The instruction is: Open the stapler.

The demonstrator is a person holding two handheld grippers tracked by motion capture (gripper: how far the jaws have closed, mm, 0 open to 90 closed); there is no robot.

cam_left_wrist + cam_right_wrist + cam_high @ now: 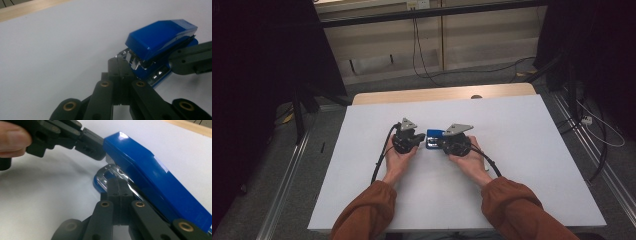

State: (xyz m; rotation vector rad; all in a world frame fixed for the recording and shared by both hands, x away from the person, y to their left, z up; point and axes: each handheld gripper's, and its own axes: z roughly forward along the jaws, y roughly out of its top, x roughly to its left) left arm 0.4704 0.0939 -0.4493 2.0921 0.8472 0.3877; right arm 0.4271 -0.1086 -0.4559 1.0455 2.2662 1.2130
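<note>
The blue stapler (433,138) lay near the middle of the white surface (522,165), directly between the two grippers, its long axis running from one to the other. The left gripper (421,138) met it at its front end. In the left gripper view, the fingers (117,65) were pressed together with nothing between them, their tips just beside the metal mouth of the stapler (160,45), touching it or nearly so. The right gripper (443,143) came at the other end. In the right gripper view, its fingers (117,187) were likewise closed together, tips up against the chrome base under the blue top (155,180); whether they pinched any part of it I could not tell. There too the left gripper (93,146) pushed its closed tips against the top's front edge. Both hands stood about equally near, so the stapler was braced end to end, and any next move would likely run along that axis.
</note>
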